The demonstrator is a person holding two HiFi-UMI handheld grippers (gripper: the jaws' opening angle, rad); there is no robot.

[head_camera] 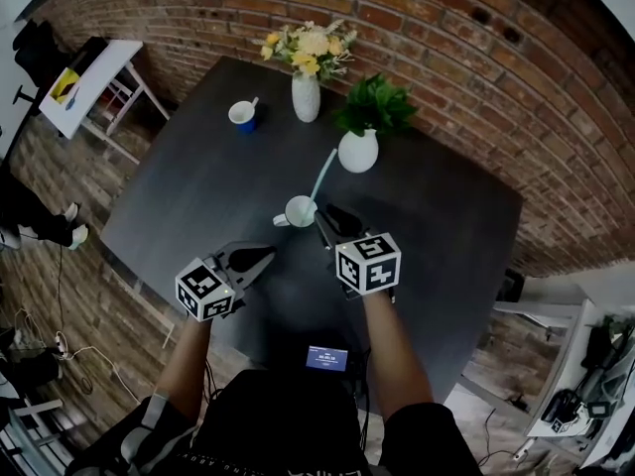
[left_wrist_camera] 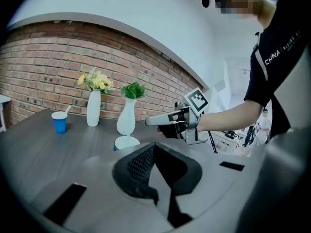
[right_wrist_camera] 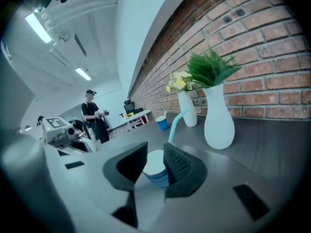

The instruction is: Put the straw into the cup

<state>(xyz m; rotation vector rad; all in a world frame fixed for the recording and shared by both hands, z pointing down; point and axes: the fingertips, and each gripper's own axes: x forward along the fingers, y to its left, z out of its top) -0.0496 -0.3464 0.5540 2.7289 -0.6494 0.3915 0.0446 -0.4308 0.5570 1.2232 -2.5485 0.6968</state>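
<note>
Left gripper (left_wrist_camera: 154, 145) clenched, empty, by the table's near edge | right gripper (right_wrist_camera: 154, 154) released, jaws apart just short of cup (right_wrist_camera: 155, 168) mid-table | straw (right_wrist_camera: 176, 124) stands in cup, leaning | judged: draw straight back, clear of rim | plant vase (head_camera: 358, 152) crowds just beyond; flower vase (head_camera: 306, 97), blue cup (head_camera: 243, 116) toward far edge.
</note>
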